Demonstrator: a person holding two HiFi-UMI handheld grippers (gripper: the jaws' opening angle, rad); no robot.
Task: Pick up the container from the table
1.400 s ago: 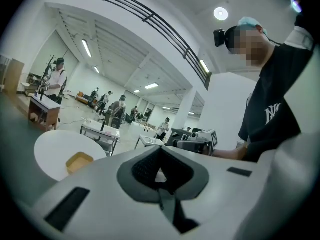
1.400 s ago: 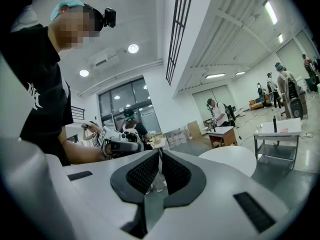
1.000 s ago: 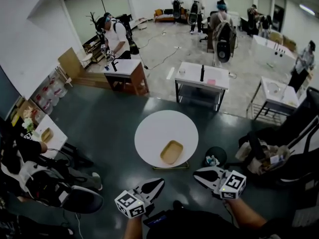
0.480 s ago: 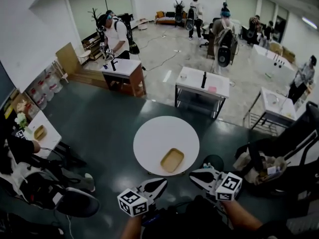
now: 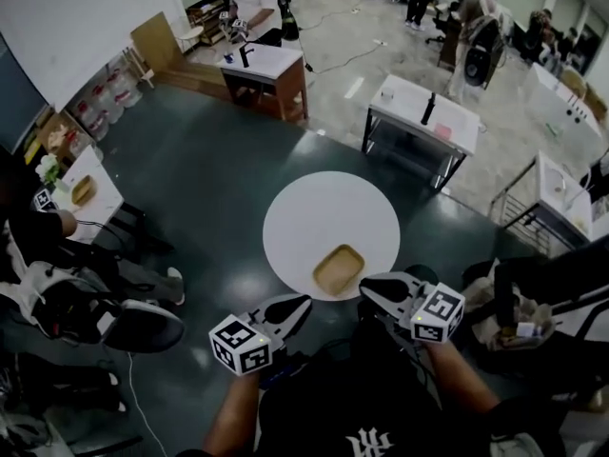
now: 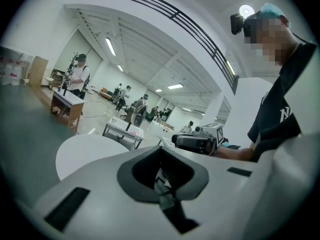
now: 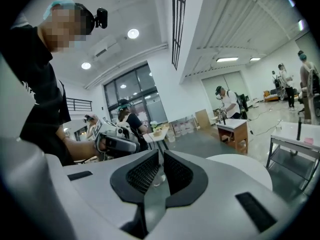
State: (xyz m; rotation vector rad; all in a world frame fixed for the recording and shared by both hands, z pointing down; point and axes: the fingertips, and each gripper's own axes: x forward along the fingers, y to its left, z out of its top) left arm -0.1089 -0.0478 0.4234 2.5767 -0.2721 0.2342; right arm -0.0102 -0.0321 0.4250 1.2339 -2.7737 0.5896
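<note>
Head view: nothing's picked up yet. The container (image 5: pixel 339 269), a shallow tan tray with rounded corners that looks empty to us, sits untouched on the round white table (image 5: pixel 304 217), near the edge closest to us. Our left gripper (image 5: pixel 291 307) and right gripper (image 5: pixel 373 288) hover just short of that edge.

Left gripper view: jaws closed, nothing in them.

Right gripper view: jaws all but closed, empty too. So we reckon opening, reaching and grabbing are all left.
</note>
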